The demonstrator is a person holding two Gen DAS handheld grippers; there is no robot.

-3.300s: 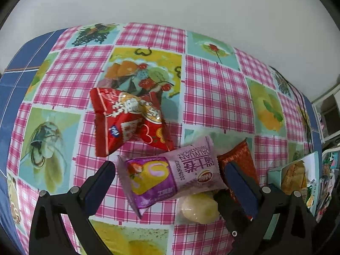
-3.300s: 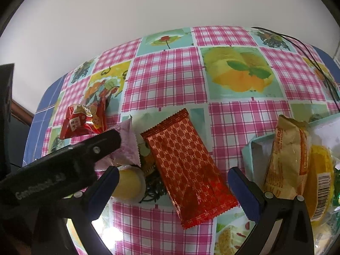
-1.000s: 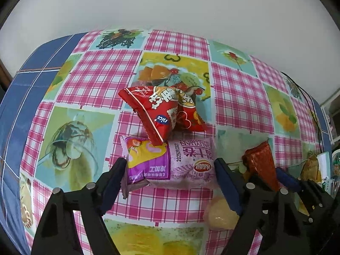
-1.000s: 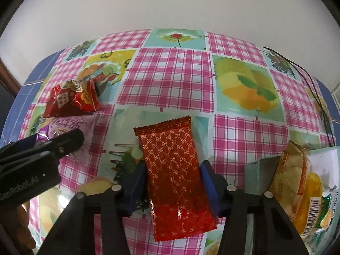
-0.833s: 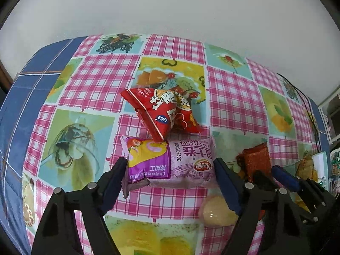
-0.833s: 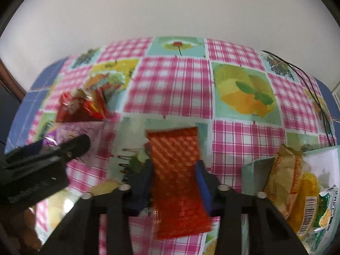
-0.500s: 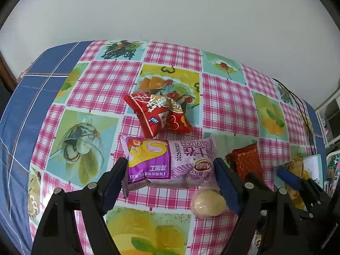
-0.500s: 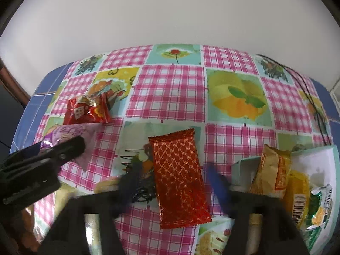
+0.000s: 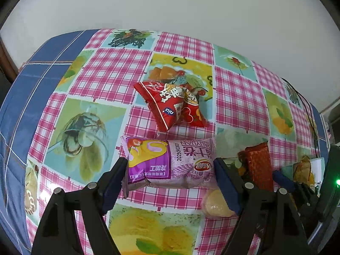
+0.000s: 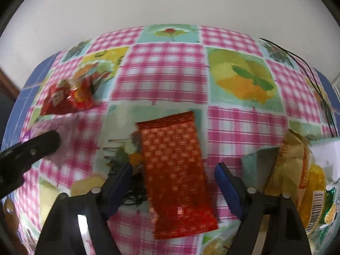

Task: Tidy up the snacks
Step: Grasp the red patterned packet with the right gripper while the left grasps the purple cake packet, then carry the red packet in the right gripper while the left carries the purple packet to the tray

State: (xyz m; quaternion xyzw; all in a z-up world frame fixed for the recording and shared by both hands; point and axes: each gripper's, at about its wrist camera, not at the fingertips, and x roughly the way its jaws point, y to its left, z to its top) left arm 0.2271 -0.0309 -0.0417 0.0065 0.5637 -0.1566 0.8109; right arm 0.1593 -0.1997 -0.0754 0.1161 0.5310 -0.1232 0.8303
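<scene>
My left gripper [image 9: 171,167] holds the purple snack pack [image 9: 170,163] crosswise, one blue pad pressed against each end. Just behind it on the pink checked tablecloth [image 9: 106,78] lies a red snack bag [image 9: 170,106], and a pale round jelly cup [image 9: 214,204] sits beside my right-hand pad.

My right gripper [image 10: 173,188] straddles the orange-red patterned packet [image 10: 176,170], which lies flat on the cloth. Its jaws are closing, yet the pads stand a little clear of the packet's long edges on both sides. The right-wrist view is blurred.

To the right, a light box [image 10: 255,159] holds a tan snack bag [image 10: 284,161] and yellow packets [image 10: 316,193] already sorted.
</scene>
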